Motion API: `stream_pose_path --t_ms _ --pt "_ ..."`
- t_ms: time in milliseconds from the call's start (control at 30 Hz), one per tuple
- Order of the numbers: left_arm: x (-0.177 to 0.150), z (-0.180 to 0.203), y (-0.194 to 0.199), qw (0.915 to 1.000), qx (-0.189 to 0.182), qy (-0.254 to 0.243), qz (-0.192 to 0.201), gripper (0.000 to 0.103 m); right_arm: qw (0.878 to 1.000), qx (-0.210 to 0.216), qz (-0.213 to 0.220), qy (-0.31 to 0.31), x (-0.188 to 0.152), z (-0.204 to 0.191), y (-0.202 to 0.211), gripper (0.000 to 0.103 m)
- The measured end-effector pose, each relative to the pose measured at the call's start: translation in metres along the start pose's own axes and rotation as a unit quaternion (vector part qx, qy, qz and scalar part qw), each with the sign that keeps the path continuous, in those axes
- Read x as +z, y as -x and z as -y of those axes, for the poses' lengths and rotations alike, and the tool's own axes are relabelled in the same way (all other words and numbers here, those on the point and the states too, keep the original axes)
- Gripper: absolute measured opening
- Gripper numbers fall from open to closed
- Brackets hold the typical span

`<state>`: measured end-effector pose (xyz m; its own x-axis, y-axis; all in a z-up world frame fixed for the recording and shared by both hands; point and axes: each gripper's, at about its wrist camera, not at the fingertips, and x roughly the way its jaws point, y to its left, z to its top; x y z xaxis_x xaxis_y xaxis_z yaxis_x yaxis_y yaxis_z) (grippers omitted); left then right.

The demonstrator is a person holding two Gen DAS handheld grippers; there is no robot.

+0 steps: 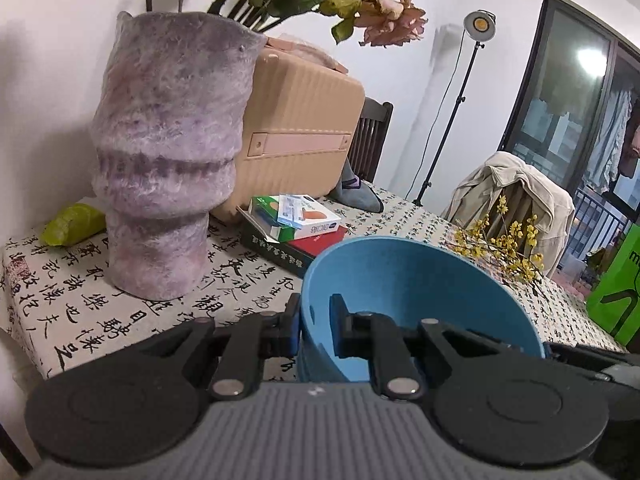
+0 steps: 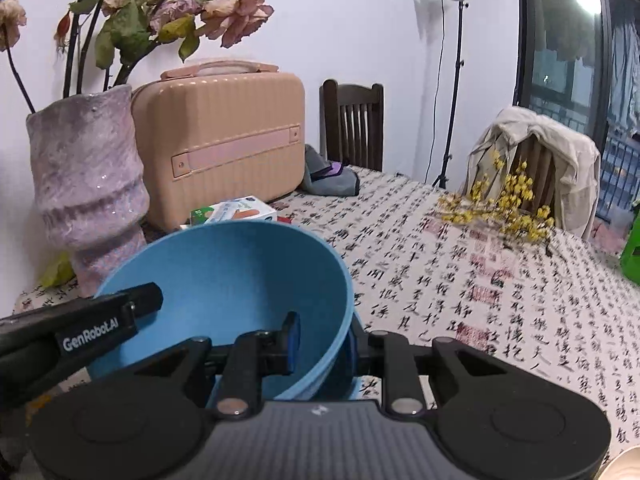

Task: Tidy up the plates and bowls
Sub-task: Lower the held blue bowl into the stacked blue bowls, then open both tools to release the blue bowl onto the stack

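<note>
Blue bowl (image 1: 424,300): left gripper (image 1: 316,330) pinching its nine-o'clock rim, right gripper (image 2: 320,344) pinching its three-o'clock rim; risk: uneven pull tilts it, thin wall slips, striking vase (image 1: 168,152) at ten o'clock on counter (image 2: 460,280).

The setting is a home dining area: a worktop (image 2: 460,280) under a calligraphy-print cloth, dark wooden slat-back chairs (image 2: 354,124), a mottled purple ceramic vase (image 1: 168,152) of wilted roses, a peach ribbed hard-shell suitcase (image 2: 224,140), a beige jacket (image 2: 568,160) draped on a chair, and a dark-framed balcony window (image 1: 580,92).
</note>
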<state>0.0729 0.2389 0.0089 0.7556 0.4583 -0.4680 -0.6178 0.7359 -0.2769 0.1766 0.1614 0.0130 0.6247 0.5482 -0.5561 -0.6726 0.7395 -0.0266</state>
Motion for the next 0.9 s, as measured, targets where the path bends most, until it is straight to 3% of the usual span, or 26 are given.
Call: stream_pose_path --t_ms 233,500,700,767,800,833,900 --pt "-0.002 0.004 -0.009 0.9999 0.001 -0.016 -0.001 0.015 0.999 -0.026 0.015 0.023 -0.002 0.000 -0.003 0.016" --pt "-0.002 0.003 -0.011 0.9997 -0.003 -0.024 -0.004 0.015 0.997 -0.050 0.020 0.053 -0.007 -0.010 -0.006 0.016" --pt "0.000 -0.005 -0.006 0.9994 -0.030 -0.017 0.007 0.019 0.999 -0.023 0.022 0.029 -0.007 0.001 -0.006 0.024" --pt "0.002 -0.008 -0.003 0.9991 -0.037 -0.016 0.013 0.029 1.000 -0.008 0.026 0.011 -0.007 0.009 -0.002 0.029" --pt "0.003 -0.009 -0.001 0.9990 -0.040 -0.014 0.016 0.037 1.000 -0.005 0.030 0.003 -0.007 0.013 0.001 0.036" --pt "0.004 -0.011 0.001 0.9989 -0.041 -0.011 0.019 0.038 0.999 -0.003 0.036 -0.003 -0.008 0.017 0.004 0.048" --pt "0.007 -0.013 0.007 0.9986 -0.045 -0.012 0.025 0.040 0.998 0.000 0.054 -0.011 -0.010 0.023 0.013 0.060"
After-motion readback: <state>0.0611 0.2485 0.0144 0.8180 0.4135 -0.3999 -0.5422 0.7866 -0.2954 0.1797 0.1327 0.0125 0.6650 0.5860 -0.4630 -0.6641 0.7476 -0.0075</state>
